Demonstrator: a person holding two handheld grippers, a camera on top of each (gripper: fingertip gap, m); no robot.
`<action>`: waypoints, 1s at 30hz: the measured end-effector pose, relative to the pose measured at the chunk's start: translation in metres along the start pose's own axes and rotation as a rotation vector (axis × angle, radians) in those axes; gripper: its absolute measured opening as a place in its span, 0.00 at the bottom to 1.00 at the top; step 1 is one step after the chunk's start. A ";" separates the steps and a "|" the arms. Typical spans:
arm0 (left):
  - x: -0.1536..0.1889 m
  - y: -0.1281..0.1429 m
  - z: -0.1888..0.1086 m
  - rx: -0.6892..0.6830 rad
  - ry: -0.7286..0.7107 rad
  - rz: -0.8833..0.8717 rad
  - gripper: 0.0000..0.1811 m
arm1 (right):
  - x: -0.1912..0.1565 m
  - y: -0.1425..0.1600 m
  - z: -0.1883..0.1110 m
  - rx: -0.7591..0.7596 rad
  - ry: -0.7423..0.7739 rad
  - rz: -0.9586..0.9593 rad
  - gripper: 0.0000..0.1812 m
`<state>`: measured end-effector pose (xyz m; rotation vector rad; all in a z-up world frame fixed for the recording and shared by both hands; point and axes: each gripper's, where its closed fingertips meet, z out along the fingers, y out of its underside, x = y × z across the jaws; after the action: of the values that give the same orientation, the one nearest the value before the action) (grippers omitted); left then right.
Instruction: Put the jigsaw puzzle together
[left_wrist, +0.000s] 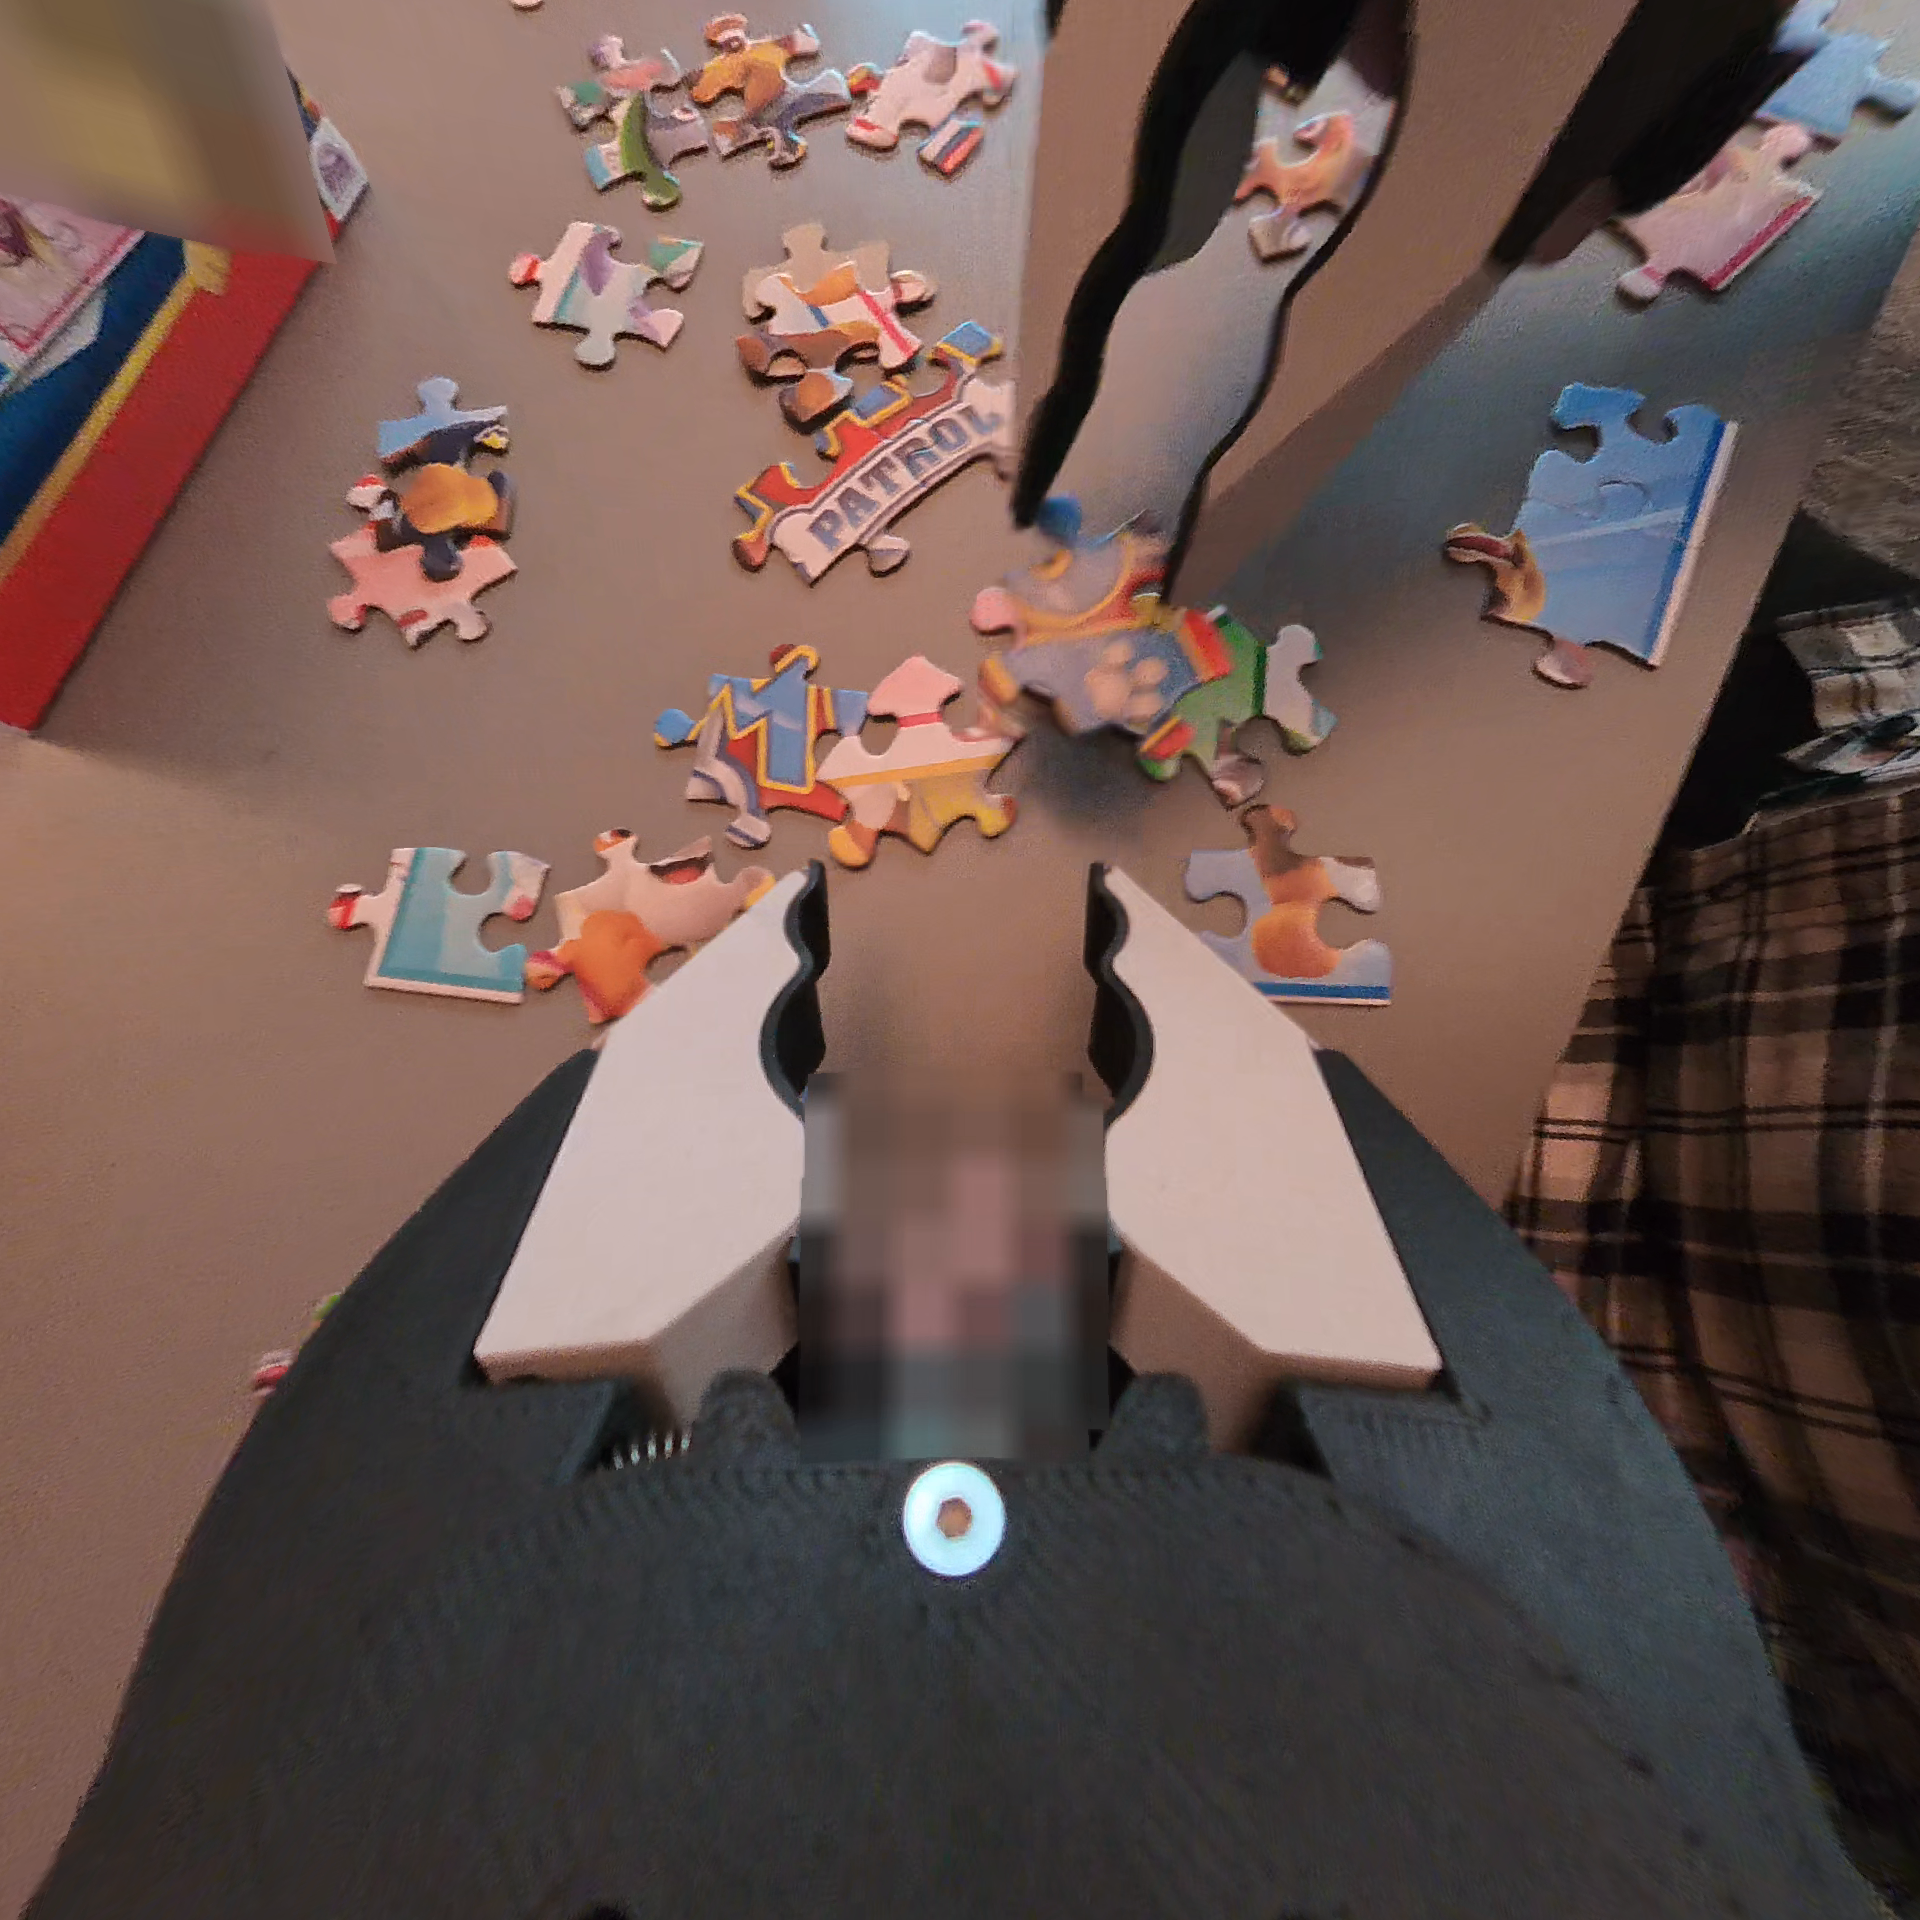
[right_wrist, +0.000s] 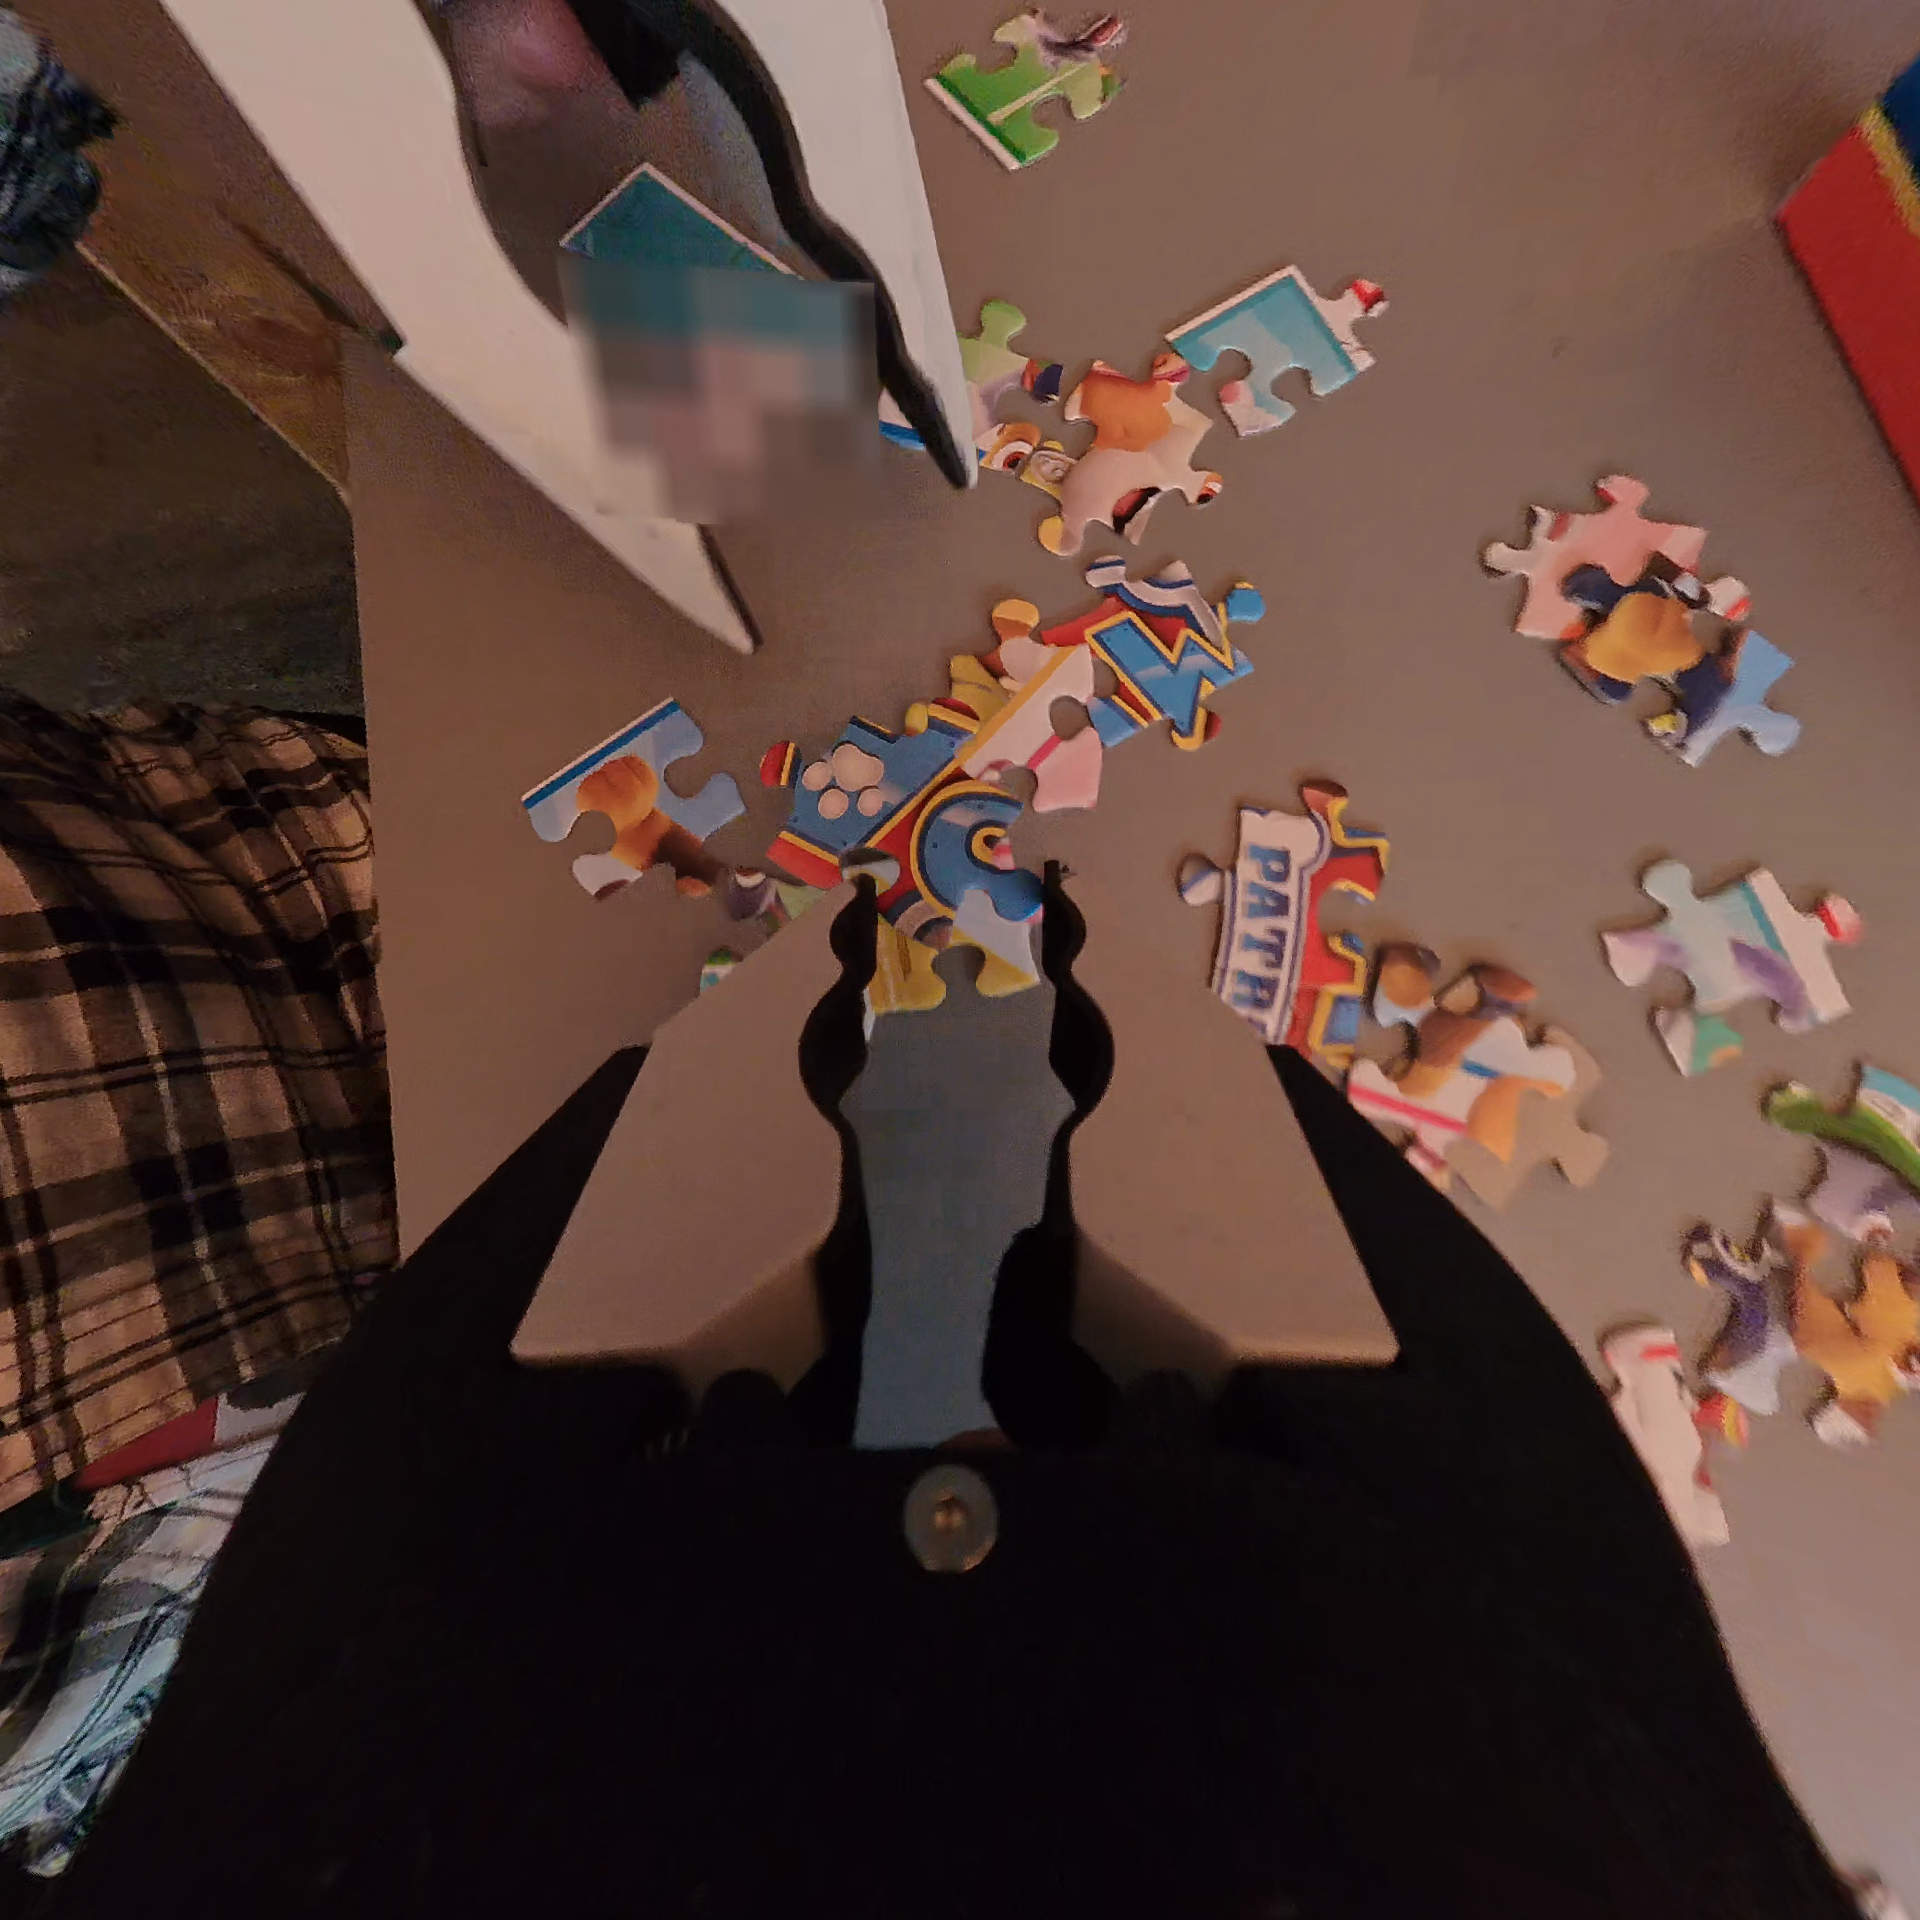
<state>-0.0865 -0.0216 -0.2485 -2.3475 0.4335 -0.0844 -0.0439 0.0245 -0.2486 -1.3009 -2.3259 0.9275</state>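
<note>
Many colourful jigsaw pieces lie scattered on a grey table (left_wrist: 208, 1091). My right gripper (right_wrist: 956, 878) is shut on a cluster of joined pieces with a blue paw-print (right_wrist: 883, 790). In the left wrist view it (left_wrist: 1103, 545) comes down from the top and holds that cluster (left_wrist: 1122, 665) slightly tilted above its shadow. The cluster's edge is next to a joined pair, blue-red and white-yellow (left_wrist: 842, 748) (right_wrist: 1122, 675). My left gripper (left_wrist: 956, 888) is open and empty, just short of that pair. It also shows at the top left of the right wrist view (right_wrist: 847, 551).
A red and blue puzzle box (left_wrist: 135, 436) (right_wrist: 1860, 312) sits at the table's side. A banner piece (left_wrist: 883, 478) (right_wrist: 1288, 914) and several loose pieces lie around. Plaid cloth (left_wrist: 1745, 1195) (right_wrist: 177, 1039) is beyond the table edge. Some 7 centimeters of space lies between my two pairs of fingers.
</note>
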 end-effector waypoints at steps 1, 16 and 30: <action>-0.005 0.000 0.000 -0.010 -0.012 0.006 0.27 | 0.002 0.003 -0.007 0.008 0.013 0.014 0.17; -0.073 0.048 -0.003 -0.273 -0.038 -0.100 0.26 | 0.014 0.060 -0.060 0.057 0.159 0.188 0.17; -0.052 0.045 -0.011 -0.247 0.066 -0.053 0.27 | 0.012 0.077 -0.060 0.059 0.181 0.279 0.17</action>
<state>-0.1497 -0.0414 -0.2680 -2.6051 0.4353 -0.1406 0.0324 0.0864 -0.2566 -1.6398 -2.0006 0.9092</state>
